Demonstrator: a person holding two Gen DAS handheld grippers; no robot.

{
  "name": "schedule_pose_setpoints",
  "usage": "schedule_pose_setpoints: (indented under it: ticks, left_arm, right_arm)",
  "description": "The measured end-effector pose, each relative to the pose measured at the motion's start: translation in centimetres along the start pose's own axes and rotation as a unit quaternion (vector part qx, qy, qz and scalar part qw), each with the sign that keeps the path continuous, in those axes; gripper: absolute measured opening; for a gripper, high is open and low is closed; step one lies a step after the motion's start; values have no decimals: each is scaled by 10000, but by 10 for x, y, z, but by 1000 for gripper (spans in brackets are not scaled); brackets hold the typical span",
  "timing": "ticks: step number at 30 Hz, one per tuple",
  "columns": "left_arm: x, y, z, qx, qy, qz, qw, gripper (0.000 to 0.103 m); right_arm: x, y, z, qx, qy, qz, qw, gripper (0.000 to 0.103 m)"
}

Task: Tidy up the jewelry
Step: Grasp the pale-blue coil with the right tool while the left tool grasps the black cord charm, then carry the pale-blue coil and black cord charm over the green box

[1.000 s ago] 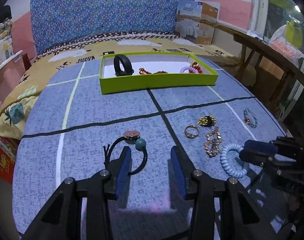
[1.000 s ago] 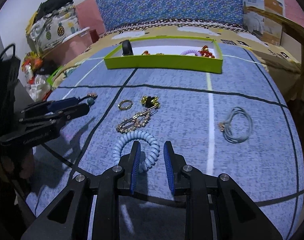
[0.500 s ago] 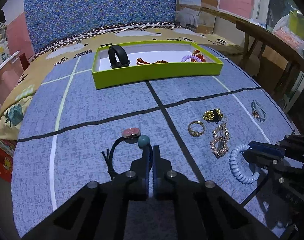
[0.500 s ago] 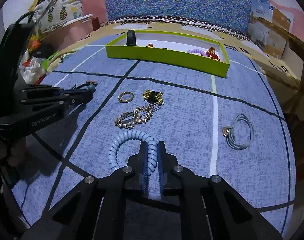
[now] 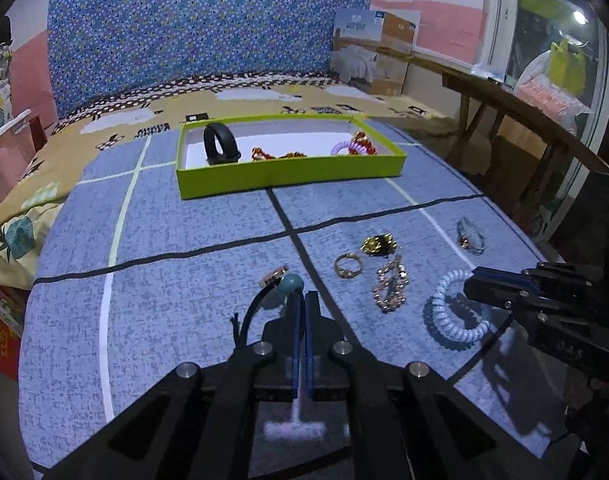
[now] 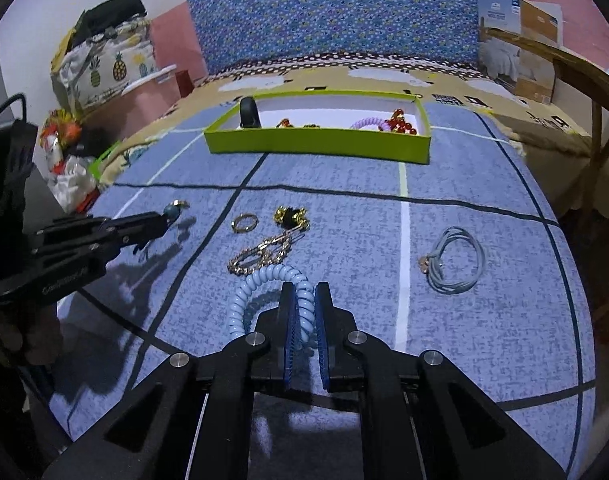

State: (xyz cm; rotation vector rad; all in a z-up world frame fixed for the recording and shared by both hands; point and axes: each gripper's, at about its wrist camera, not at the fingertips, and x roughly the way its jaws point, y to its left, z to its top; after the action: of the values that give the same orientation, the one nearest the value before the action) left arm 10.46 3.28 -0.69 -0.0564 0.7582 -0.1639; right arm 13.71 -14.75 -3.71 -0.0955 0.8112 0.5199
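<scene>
My left gripper (image 5: 303, 304) is shut on a black cord hair tie (image 5: 250, 312) with a teal bead (image 5: 290, 285) and a pink disc, lifted just off the blue cloth. My right gripper (image 6: 304, 296) is shut on a pale blue spiral hair tie (image 6: 260, 284), also seen in the left wrist view (image 5: 444, 316). On the cloth lie a gold ring (image 6: 244, 223), a gold clip (image 6: 290, 216), a gold hairpin (image 6: 264, 256) and a grey cord tie (image 6: 456, 260). The green tray (image 5: 292, 172) at the back holds a black band (image 5: 220, 144), red beads and a purple spiral tie.
The blue cloth with black and white lines covers a table (image 5: 164, 280). A wooden bench (image 5: 524, 120) stands to the right. Bags and clutter (image 6: 96, 60) sit off the table's left side. A cardboard box (image 5: 372, 56) stands behind the tray.
Both grippers closed from open, the left on the black cord tie and the right on the blue spiral tie. Both now hold their ties slightly raised.
</scene>
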Motion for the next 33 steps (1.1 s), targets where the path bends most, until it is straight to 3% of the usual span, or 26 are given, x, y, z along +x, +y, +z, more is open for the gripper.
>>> schedule_pose_setpoints:
  ticks: [16, 33]
  left_arm:
    - [-10, -10, 35, 66, -454, -153, 9988, 2]
    - [24, 0, 97, 198, -737, 14, 9971, 2]
  right_arm:
    - [-7, -16, 34, 95, -329, 22, 9994, 9]
    - [24, -42, 107, 103, -529, -56, 9985, 9]
